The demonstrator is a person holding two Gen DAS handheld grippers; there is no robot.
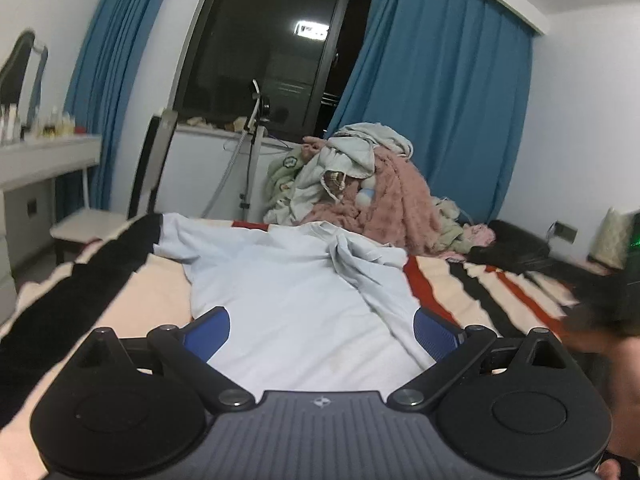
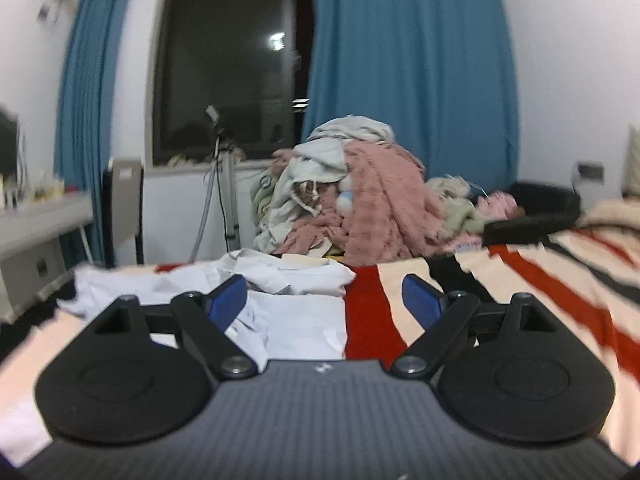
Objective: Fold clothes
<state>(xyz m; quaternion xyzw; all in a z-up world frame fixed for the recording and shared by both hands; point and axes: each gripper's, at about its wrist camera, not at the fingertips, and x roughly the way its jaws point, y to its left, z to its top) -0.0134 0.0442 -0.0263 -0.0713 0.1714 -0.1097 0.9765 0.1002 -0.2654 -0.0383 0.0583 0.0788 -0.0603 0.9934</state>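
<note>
A pale blue shirt [image 1: 296,292] lies spread on the striped bed cover [image 1: 500,288], collar end toward the window, one side folded in with creases. My left gripper [image 1: 322,330] hovers open over the shirt's near part, blue pads wide apart, nothing between them. In the right wrist view the same shirt [image 2: 296,316] lies left of centre on the bed cover [image 2: 540,296]. My right gripper [image 2: 326,300] stands open over the shirt's right edge, its left pad above the cloth and its right pad above the stripes.
A tall pile of clothes [image 1: 360,184] with a pink fluffy piece sits at the far bed edge [image 2: 360,200]. A chair [image 1: 132,184] and a white desk [image 1: 44,160] stand left. Blue curtains [image 1: 440,100] frame a dark window. A hand shows at lower right [image 1: 624,400].
</note>
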